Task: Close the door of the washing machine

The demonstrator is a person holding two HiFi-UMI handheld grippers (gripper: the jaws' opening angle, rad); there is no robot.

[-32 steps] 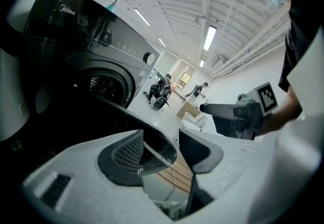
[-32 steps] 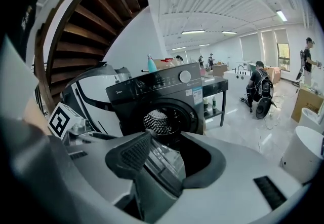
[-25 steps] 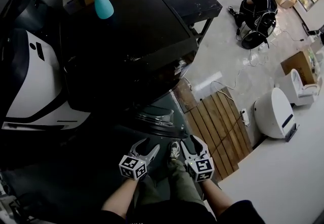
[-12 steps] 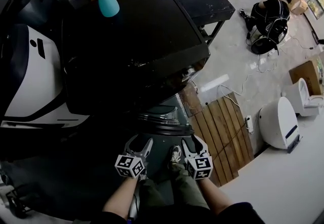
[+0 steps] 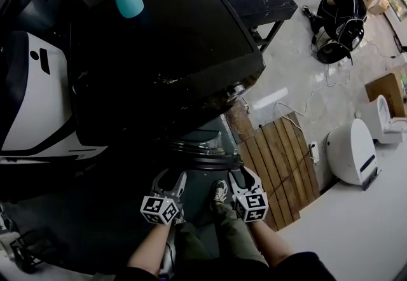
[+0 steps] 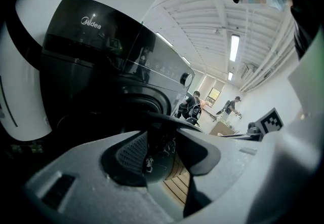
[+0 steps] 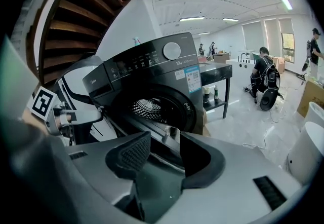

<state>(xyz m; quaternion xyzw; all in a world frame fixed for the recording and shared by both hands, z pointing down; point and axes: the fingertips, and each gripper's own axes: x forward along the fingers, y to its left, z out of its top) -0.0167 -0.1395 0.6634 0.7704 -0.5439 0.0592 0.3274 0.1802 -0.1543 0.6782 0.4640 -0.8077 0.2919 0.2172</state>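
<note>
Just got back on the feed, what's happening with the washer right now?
A person stands at the black washing machine, whose door hangs open, drum showing. The left gripper and right gripper sit at the door's outer edge, jaws apart. The left's jaws have just been closing, the rim at their tips, nothing gripped.

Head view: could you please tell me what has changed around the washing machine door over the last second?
The left tongs slid a little toward the picture's left, and their jaws have just been closing, with nothing gripped between them. The right tongs sit about where they were in the picture, jaws apart. The door still hangs open in front of the washing machine.
</note>
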